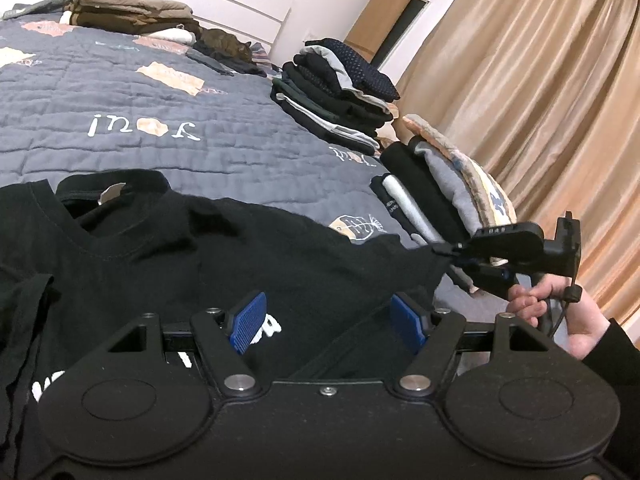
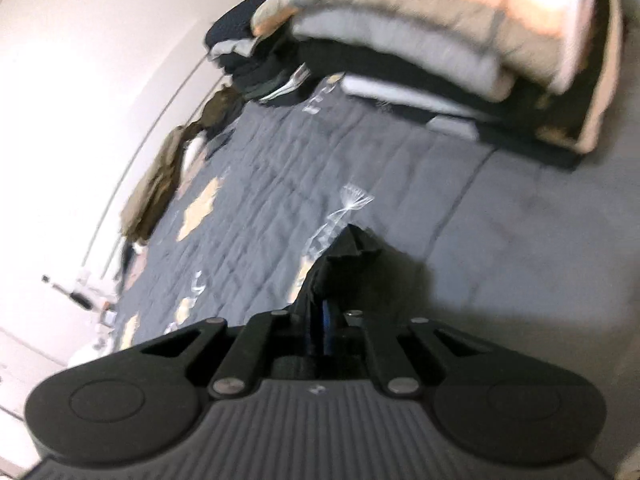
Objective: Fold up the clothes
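Black T-shirt: the black cotton T-shirt (image 1: 224,256) lies spread and rumpled on the grey quilted bedspread (image 1: 120,120), neck opening and pale label toward the headboard; its white chest print is mostly covered by the gripper body, so only scraps of letters show.
Left gripper: the left gripper (image 1: 326,322) hovers over the shirt's middle, blue pads well apart, nothing pinched between them.
Right gripper: the right gripper (image 2: 322,316) has its jaws pressed together on a peak of the black fabric; the left wrist view shows it tugging the shirt's sleeve edge sideways, a hand (image 1: 540,300) on its handle.
Blur: the right wrist view is smeared and tilted; the pads are barely visible.
Folded stacks: dark folded clothes (image 1: 340,92) and a grey-and-peach pile (image 1: 452,184) sit along the bed's edge, partly cut off.
Far end: brown garments (image 1: 128,10), details unclear.
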### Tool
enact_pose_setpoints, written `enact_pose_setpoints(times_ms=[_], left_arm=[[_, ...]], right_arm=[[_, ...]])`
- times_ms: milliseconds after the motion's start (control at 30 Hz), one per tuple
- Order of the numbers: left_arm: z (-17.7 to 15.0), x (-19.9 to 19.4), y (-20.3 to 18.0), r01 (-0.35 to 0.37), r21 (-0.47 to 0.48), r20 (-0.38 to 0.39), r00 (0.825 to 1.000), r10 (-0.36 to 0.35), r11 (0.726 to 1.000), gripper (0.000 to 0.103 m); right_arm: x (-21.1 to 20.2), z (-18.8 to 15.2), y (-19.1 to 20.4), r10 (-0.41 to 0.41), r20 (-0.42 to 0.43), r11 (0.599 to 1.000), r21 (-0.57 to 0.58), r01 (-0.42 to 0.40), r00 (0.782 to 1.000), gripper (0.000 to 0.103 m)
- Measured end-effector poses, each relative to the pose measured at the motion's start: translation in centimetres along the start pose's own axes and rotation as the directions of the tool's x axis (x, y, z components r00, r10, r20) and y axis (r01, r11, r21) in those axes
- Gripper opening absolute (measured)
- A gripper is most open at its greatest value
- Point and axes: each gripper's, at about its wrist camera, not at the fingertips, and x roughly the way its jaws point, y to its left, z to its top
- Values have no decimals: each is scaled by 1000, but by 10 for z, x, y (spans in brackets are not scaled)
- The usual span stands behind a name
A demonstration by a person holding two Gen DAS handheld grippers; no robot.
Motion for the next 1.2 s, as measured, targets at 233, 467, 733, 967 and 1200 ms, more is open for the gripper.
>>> enact_pose_setpoints(times_ms=[233, 467, 733, 967, 1200], left_arm=[[-2, 3, -4, 9, 23, -19, 1000, -8, 1000, 68], [-3, 5, -3, 6, 23, -25, 1000, -5, 1000, 69], [-4, 7, -2, -2, 25, -29, 1000, 3, 1000, 69], [-13, 20, 0, -34, 100, -101, 994, 44, 994, 71], [-21, 32, -10, 83, 136, -132, 989, -65, 987, 71]], right_arm=[[23, -10, -18, -184, -117, 980, -98, 174, 976, 11], [21, -18, -25, -126, -103, 992, 0, 127, 987, 49], [37, -24, -13, -103, -18, 994, -41, 102, 995, 40], [39, -21, -6, -95, -1, 992, -84, 94, 995, 16], [30, -20, 0, -57, -9, 990, -127, 56, 998, 11]])
